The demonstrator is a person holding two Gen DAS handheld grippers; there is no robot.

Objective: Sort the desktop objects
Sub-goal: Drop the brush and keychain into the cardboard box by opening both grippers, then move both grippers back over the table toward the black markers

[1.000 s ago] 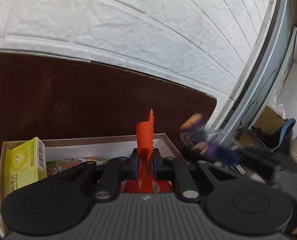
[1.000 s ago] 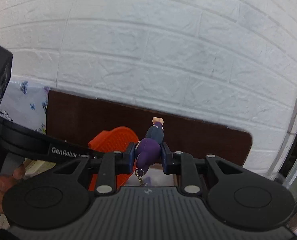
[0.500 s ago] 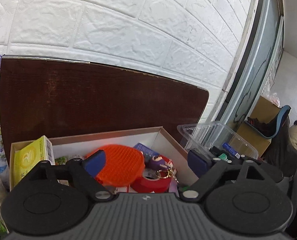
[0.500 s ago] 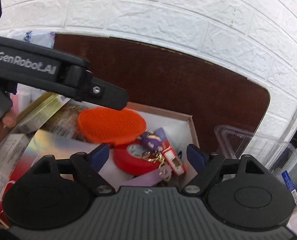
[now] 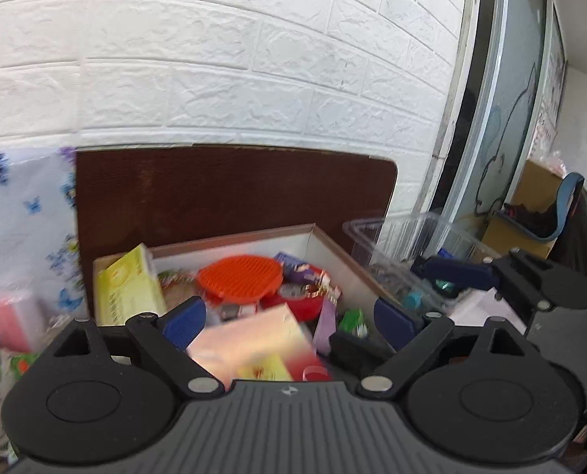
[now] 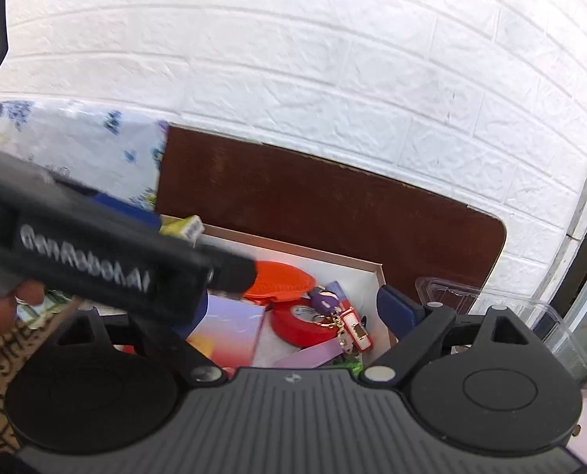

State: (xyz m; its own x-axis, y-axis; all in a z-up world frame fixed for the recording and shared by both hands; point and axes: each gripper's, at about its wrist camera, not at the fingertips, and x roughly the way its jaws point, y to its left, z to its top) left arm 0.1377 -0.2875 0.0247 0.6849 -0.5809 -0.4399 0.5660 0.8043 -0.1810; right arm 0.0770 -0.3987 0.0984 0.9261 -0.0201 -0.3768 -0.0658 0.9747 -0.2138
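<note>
Left wrist view, from the left edge inward: a flowered cloth (image 5: 20, 213) covers part of the dark brown bench (image 5: 230, 189), and a pink packet (image 5: 10, 316), blurred, lies on it. Next comes the cardboard box (image 5: 333, 243), white inside. At its left wall stands a yellow-green carton (image 5: 125, 286); toward the middle an orange ribbed disc (image 5: 240, 278) lies flat on top of the pile, touching a red tape roll (image 5: 307, 302) on its right. A purple figurine keychain (image 5: 293, 270) rests just behind the roll. A shiny iridescent box (image 5: 250, 345) lies nearest the camera. The left gripper (image 5: 289, 318) has just been opening; its blue-padded fingers (image 5: 184, 318) stand spread wide with nothing pinched, the box contents showing below the gap. Right of the box sits a clear plastic tray (image 5: 396, 237), and the right gripper (image 5: 455, 272) reaches in beside it.

In the right wrist view the right gripper (image 6: 297, 304) has likewise just been opening and grips nothing. The left gripper's body crosses the left side and hides one finger. The disc (image 6: 281, 278), roll (image 6: 299, 322) and keychain (image 6: 325, 300) lie in the box (image 6: 376, 272), with the tray (image 6: 530, 316) at far right.
</note>
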